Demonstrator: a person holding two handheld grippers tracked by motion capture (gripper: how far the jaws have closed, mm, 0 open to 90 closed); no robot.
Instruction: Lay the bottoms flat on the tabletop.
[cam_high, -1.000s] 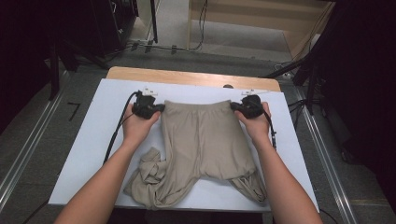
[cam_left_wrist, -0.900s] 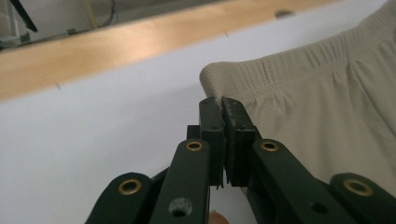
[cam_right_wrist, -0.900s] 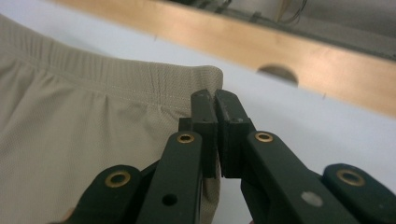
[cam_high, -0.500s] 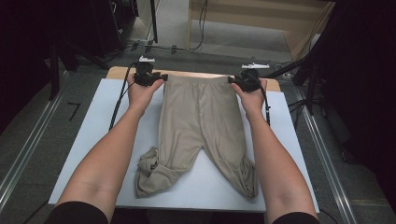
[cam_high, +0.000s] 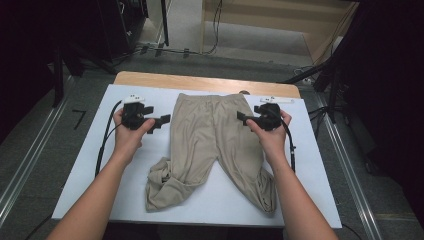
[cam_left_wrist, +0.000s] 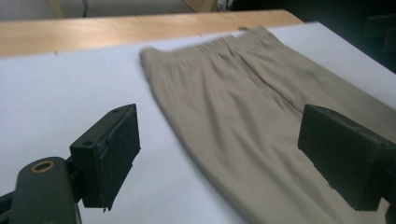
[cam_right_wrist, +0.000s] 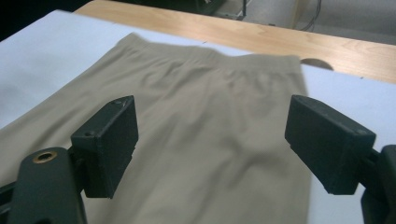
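While the beige trousers (cam_high: 215, 145) lie flat on the white table cover (cam_high: 80, 165), waistband toward the far wooden edge (cam_high: 150, 80), both grippers hover beside them with nothing held. At the trousers' left side, the left gripper (cam_high: 162, 121) has its jaws spread wide — the right gripper (cam_high: 240, 117) matches it on the opposite side, jaws equally far apart and pointing inward. One trouser leg is bunched near the front; the other lies straighter.
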